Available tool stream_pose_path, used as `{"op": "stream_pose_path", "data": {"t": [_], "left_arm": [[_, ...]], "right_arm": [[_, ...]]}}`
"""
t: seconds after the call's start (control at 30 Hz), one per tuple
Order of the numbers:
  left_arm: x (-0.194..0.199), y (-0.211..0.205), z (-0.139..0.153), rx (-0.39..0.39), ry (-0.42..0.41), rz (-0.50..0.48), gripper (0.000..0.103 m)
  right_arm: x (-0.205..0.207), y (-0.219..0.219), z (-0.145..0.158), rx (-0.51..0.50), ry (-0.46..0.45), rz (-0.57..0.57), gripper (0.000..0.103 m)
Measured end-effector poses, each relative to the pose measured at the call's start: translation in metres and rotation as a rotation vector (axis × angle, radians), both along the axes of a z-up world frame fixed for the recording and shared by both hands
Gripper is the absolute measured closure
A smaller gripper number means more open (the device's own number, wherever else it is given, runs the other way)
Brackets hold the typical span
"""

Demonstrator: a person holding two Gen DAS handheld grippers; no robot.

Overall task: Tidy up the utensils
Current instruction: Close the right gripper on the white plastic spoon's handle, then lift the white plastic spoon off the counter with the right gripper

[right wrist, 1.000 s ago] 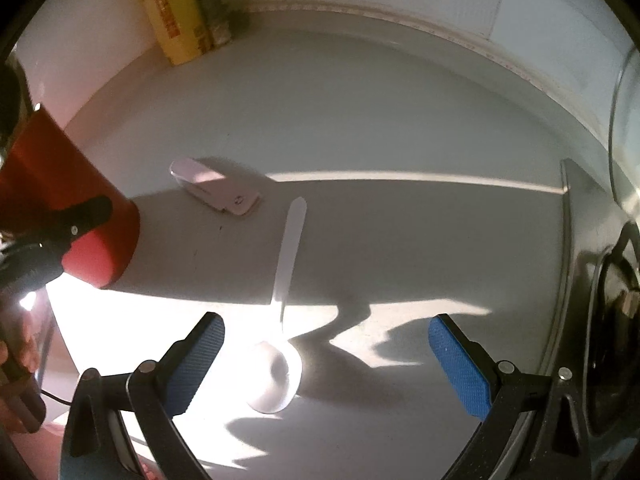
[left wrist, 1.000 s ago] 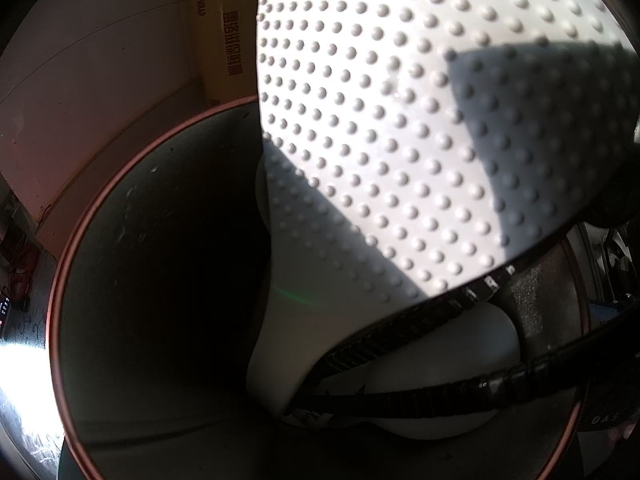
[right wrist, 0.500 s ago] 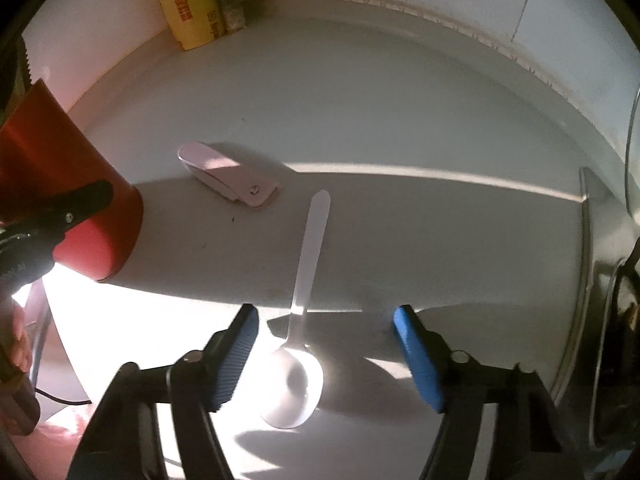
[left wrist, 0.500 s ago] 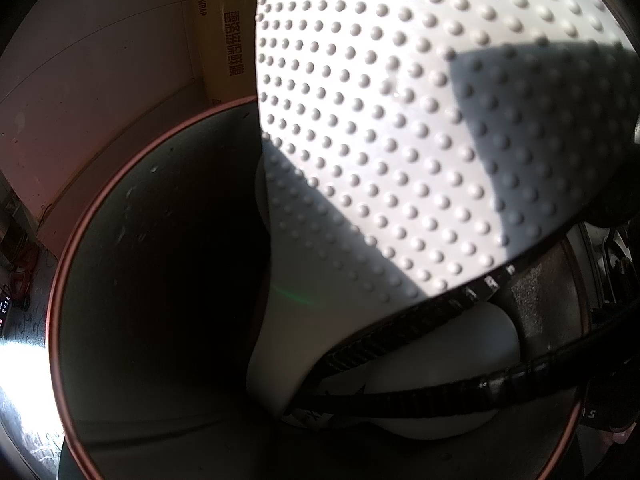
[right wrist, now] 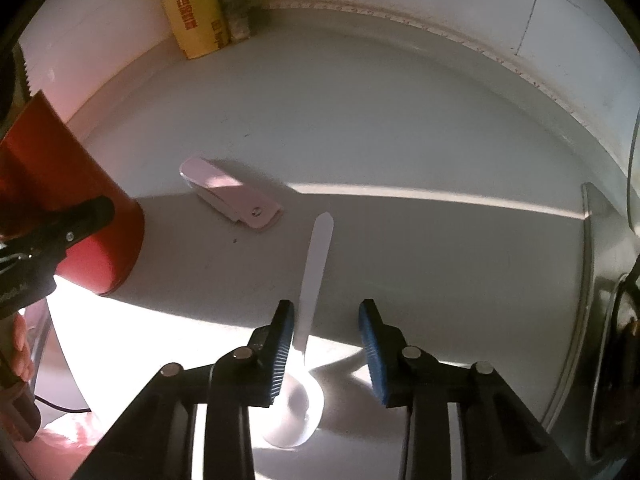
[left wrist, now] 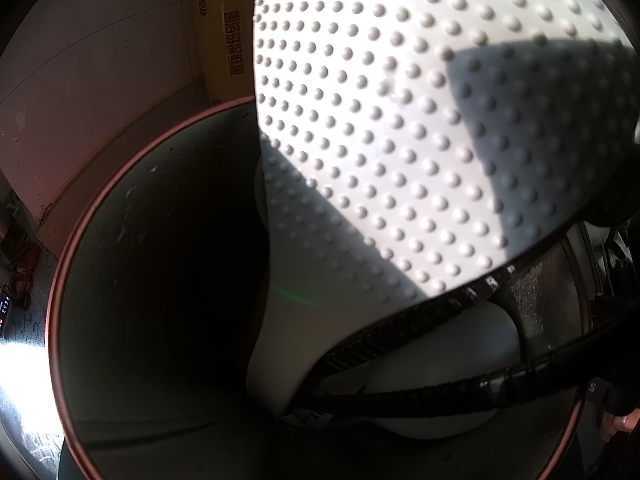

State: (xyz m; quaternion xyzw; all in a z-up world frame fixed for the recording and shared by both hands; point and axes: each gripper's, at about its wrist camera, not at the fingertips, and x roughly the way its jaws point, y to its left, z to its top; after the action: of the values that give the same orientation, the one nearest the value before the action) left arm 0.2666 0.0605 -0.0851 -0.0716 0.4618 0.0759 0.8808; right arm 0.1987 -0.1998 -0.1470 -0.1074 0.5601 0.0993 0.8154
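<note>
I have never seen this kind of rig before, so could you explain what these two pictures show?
There is no robot: a person holds a two-finger gripper in each hand, each with a fisheye camera looking along its fingers. The left camera looks down into the red cup, where a white dotted paddle and black utensils stand. The right camera shows the left gripper clamped on that cup, and a white counter with a white spoon, a pale pink clip and a yellow wrap box. The right gripper straddles the spoon's handle; its jaws have just been closing and do not yet pinch it.
</note>
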Motion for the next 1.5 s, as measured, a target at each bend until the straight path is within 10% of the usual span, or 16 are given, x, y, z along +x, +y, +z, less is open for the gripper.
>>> {"op": "stream_pose_path", "data": {"t": [0.73, 1.5], "left_arm": [[0.0, 0.0, 0.0, 0.0, 0.0, 0.002, 0.013], [0.0, 0.0, 0.0, 0.0, 0.0, 0.003, 0.013]], "right_arm": [[0.021, -0.022, -0.019, 0.046, -0.021, -0.075, 0.093], [0.006, -0.043, -0.002, 0.119, 0.008, -0.085, 0.094]]}}
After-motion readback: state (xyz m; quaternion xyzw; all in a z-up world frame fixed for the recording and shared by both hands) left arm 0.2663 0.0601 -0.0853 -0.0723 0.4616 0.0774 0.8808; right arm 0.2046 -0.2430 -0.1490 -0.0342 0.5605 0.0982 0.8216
